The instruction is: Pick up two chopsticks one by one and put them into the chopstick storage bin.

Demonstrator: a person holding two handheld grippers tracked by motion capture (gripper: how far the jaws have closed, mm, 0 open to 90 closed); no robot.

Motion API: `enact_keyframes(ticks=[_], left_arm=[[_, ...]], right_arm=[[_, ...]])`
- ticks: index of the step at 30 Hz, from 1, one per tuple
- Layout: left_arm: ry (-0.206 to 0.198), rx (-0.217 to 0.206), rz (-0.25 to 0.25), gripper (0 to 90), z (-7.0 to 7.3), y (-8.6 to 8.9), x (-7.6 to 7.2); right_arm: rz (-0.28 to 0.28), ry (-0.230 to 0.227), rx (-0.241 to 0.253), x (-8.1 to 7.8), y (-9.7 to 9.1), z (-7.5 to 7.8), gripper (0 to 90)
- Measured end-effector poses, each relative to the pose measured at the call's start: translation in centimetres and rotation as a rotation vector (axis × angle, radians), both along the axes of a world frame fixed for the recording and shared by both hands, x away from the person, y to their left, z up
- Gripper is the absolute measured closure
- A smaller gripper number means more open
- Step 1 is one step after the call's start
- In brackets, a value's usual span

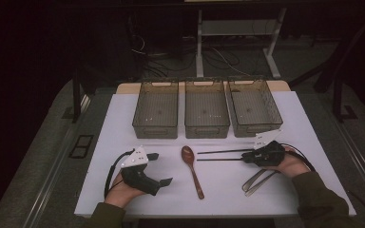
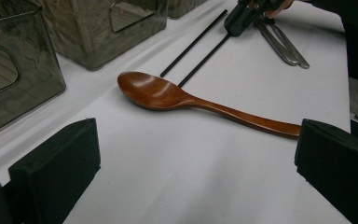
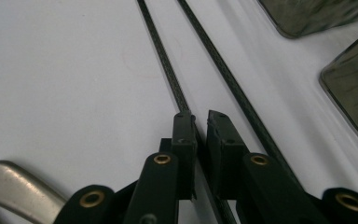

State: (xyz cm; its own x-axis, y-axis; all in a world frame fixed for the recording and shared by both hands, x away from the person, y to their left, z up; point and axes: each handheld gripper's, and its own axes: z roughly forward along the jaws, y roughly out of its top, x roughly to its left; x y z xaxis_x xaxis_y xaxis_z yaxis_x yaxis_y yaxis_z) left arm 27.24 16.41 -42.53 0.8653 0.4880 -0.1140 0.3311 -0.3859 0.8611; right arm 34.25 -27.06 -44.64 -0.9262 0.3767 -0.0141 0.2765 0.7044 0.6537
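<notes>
my left claw (image 1: 159,168) rests on the white table (image 1: 123,190) at the near left, jaws spread wide with nothing between them. in the left gripper view its two black pads (image 2: 56,158) frame the wooden spoon (image 2: 191,100), which lies flat just ahead, bowl toward the bins, handle end close by the far pad.

in the high view the spoon (image 1: 192,168) sits mid-table, between my two hands. behind it stand three smoky clear bins (image 1: 206,111) in a row along the far edge.

further right, two black chopsticks (image 1: 221,155) lie side by side, tips pointing at the spoon. my right claw (image 1: 247,156) is pinched on the near chopstick (image 3: 165,65); the right gripper view has the jaws almost together with that stick running in between them, the other stick (image 3: 223,65) just beside. metal tongs (image 1: 256,181) lie under my right hand (image 1: 292,164).
</notes>
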Motion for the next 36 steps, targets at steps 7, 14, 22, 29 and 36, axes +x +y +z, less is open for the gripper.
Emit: enact_keyframes(ticks=[7,14,22,29,36], left_arm=[[0.0,0.001,-0.001,0.0,0.0,0.0,0.0],[0.0,0.001,0.0,0.0,0.0,0.0,0.0],[-0.002,-0.001,0.0,0.0,0.0,0.0,0.0],[-0.002,-0.001,0.0,0.0,0.0,0.0,0.0],[-0.003,-0.001,0.0,0.0,0.0,0.0,0.0]], right_arm=[[0.046,0.006,0.004,0.3,0.3,0.0,84.3],[0.037,0.004,-0.001,0.3,0.8,0.1,84.9],[0.008,0.039,0.054,0.2,0.7,0.6,85.1],[-0.011,0.059,0.088,0.0,0.3,1.2,85.2],[-0.019,0.044,0.124,-0.3,0.0,2.0,85.2]])
